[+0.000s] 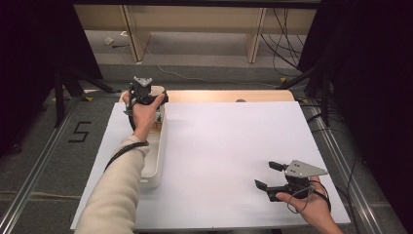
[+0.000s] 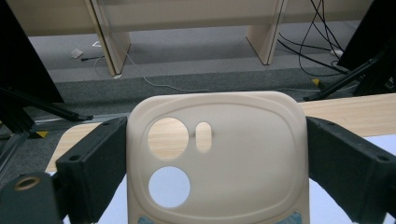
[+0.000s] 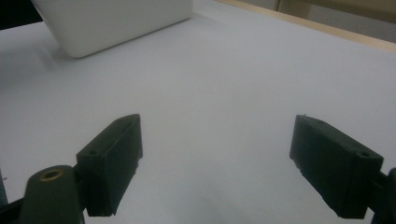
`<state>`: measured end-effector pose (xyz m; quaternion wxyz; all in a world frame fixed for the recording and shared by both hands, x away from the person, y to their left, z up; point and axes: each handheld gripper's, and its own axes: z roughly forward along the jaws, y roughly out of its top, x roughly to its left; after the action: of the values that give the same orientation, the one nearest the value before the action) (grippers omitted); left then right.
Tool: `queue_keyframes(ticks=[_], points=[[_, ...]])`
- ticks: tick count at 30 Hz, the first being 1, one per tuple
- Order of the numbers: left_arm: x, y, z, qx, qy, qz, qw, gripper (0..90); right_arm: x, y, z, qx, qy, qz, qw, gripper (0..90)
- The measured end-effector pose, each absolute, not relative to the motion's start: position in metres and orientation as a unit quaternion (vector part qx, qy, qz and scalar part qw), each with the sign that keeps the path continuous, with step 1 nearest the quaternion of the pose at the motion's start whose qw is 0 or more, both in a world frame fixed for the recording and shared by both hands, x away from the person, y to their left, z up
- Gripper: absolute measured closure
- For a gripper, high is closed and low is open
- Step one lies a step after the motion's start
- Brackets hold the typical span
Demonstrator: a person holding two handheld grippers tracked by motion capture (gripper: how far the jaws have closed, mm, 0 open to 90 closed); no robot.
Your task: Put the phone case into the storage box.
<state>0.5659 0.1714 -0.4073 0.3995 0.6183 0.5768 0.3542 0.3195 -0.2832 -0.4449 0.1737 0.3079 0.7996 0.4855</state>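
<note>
High view: we log the left claw over the far end of the white bin, the right claw spread empty on the tabletop. Left gripper view: its jaws clamp a cream plastic case. Right gripper view: we note jaws wide apart, bin beyond.

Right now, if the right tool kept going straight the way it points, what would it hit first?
Probably the white bin. The right tool points left across the bare white tabletop, jaws open and empty, and the way to it looks free, though depth is hard to judge.

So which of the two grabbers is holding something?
The left gripper, up at the white bin: its jaws squeeze a cream phone case. The right gripper has nothing between its wide-apart jaws.
</note>
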Motion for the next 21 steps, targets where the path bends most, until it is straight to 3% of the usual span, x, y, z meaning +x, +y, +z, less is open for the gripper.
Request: queue_keyframes(ticks=[21], points=[[0.5623, 0.1740, -0.4096, 0.621, 0.574, 0.350, 0.403, 8.9, 0.3195, -0.2827, -0.4451, 0.307, 0.801, 0.484, 0.174, 18.0]])
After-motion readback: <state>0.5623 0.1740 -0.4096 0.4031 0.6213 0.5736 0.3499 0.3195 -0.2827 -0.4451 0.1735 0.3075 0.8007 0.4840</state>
